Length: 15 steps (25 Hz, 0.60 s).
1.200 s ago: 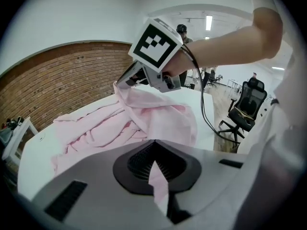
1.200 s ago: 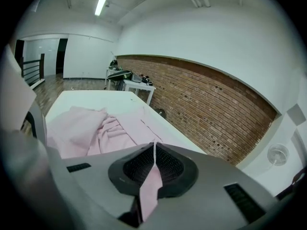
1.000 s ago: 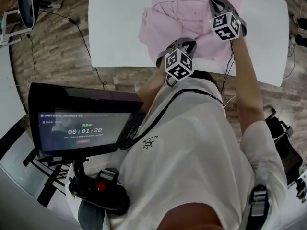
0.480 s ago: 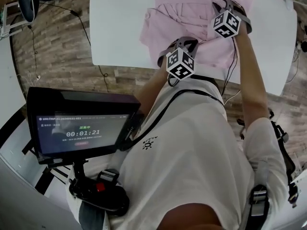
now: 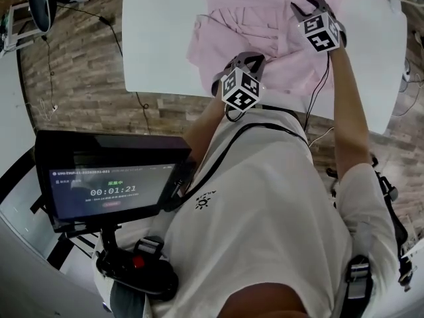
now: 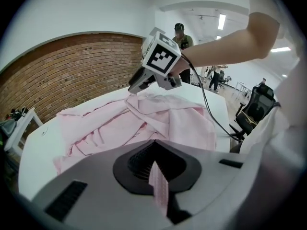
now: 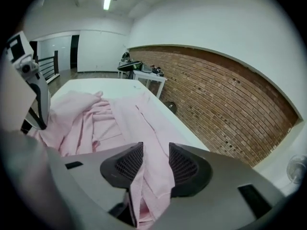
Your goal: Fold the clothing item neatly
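Observation:
A crumpled pink shirt (image 5: 252, 18) lies on the white table (image 5: 159, 38). My left gripper (image 5: 244, 59) is at the shirt's near edge. In the left gripper view its jaws (image 6: 155, 166) are shut on a thin fold of the pink shirt (image 6: 144, 123). My right gripper (image 5: 309, 2) rests farther right on the garment. Its jaws (image 7: 156, 164) have just been opening and stand apart, with a strip of the shirt (image 7: 96, 114) lying loose between them. Each gripper shows in the other's view: the right gripper (image 6: 136, 86) over the cloth, the left gripper (image 7: 36, 104) at the left edge.
A dark monitor on a stand (image 5: 112, 181) sits at the lower left, over the wood-pattern floor. The table's near edge (image 5: 172, 93) runs just below the left gripper. A brick wall (image 7: 216, 95) stands beyond the table. An office chair (image 6: 254, 109) and people (image 6: 180, 32) are in the background.
The right gripper's jaws have spread and it has shifted slightly right on the shirt. The left gripper has drifted a little left, drawing the shirt's near edge with it.

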### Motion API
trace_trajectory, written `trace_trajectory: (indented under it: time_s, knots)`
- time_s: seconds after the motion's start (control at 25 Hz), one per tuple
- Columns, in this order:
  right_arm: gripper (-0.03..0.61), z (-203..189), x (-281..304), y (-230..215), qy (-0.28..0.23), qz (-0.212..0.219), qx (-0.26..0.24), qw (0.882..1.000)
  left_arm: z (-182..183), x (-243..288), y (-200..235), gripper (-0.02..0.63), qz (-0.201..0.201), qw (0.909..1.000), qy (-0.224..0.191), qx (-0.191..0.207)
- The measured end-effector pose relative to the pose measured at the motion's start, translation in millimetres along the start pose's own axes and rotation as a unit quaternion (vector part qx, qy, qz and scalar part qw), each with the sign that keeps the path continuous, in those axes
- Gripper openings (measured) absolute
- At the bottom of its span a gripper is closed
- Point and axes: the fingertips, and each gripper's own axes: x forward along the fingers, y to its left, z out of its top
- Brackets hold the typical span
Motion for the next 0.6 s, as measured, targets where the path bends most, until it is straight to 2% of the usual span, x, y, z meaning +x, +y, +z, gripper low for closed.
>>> trace_trajectory:
  time_s: [0.24, 0.44, 0.6]
  knots:
    - [0.16, -15.4, -71.1, 1.3, -0.022, -0.017, 0.025, 0.999, 7.2, -17.7, -33.3, 0.003, 0.014, 0.9999, -0.003, 0.008]
    - [0.16, -19.2, -73.1, 28.9, -0.023, -0.002, 0.035, 0.999, 4.4, -15.2, -33.1, 0.003, 0.017, 0.9998, -0.003, 0.007]
    - [0.16, -11.1, -72.6, 54.4, -0.037, 0.017, 0.039, 0.998, 1.0, -15.9, -29.1, 0.003, 0.02, 0.9997, -0.005, -0.009]
